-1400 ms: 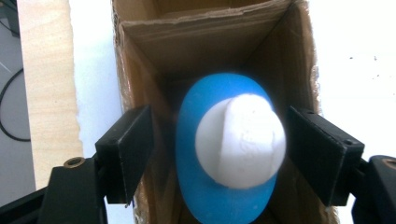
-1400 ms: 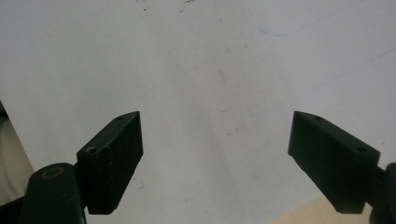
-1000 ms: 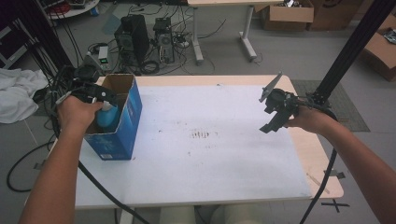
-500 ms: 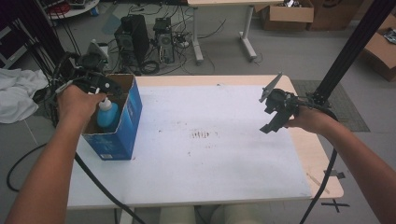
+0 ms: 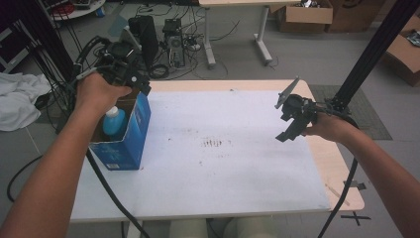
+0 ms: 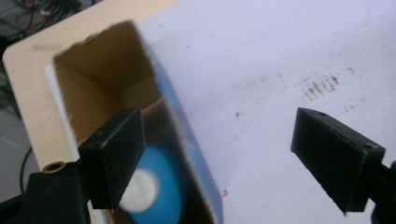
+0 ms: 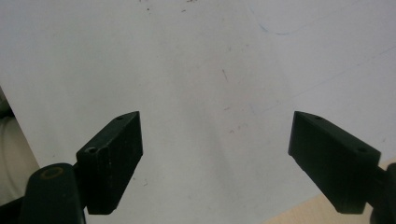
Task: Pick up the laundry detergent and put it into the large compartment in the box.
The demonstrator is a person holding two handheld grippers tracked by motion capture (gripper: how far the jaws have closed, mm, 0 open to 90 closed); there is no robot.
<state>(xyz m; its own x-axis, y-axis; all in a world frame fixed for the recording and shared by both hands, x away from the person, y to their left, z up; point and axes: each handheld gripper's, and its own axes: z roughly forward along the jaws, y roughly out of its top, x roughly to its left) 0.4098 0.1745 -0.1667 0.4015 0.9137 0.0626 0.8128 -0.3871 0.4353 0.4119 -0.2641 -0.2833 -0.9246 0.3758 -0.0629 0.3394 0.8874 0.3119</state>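
Blue plastic bottle [image 5: 114, 124] with white cap sits in our open blue cardboard box [image 5: 130, 144] at nine o'clock; placing looks finished. Left gripper [image 5: 128, 74] and right gripper [image 5: 292, 119] both gape, empty.

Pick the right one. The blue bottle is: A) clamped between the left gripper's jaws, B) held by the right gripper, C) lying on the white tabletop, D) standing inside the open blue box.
D: the blue bottle stands inside the open blue box, and the left gripper has its jaws wide apart above it with nothing between them.

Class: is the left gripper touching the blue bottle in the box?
Apart. The left gripper view shows the left gripper open above the blue bottle, nothing between its jaws.
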